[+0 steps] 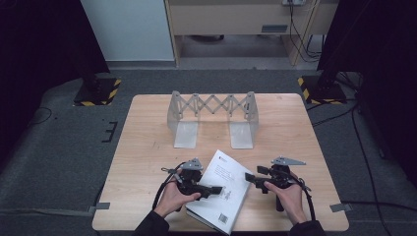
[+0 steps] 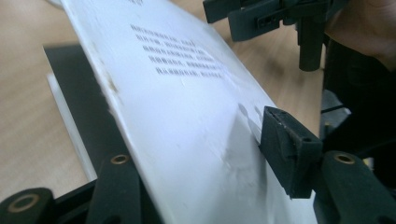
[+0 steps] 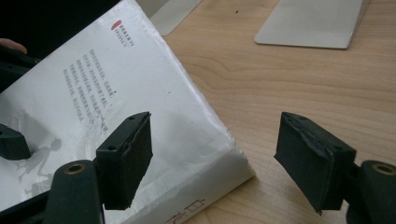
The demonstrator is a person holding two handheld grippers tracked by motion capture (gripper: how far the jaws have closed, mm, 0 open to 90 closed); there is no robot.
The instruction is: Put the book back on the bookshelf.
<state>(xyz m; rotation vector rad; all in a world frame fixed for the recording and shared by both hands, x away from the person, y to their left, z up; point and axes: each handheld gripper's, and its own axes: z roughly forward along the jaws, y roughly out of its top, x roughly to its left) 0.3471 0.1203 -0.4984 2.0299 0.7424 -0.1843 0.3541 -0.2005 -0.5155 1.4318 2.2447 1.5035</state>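
Note:
A white book (image 1: 223, 189) with printed text lies askew near the front edge of the wooden table (image 1: 147, 147). My left gripper (image 1: 216, 189) reaches in from the book's left. In the left gripper view the raised front cover (image 2: 187, 107) stands between the jaws of the left gripper (image 2: 196, 158). One pad (image 2: 285, 149) sits just off the cover's face and the other is hidden behind it. My right gripper (image 1: 248, 177) is open at the book's right side. Its jaws (image 3: 215, 154) straddle the book's corner (image 3: 224, 158), one pad over the cover and one over bare wood.
A grey metal expanding rack (image 1: 212, 115) with two flat feet stands across the middle of the table, beyond the book. Its feet (image 3: 310, 23) lie just past the right gripper. Black stands with yellow-striped bases (image 1: 98, 91) sit on the floor at both far corners.

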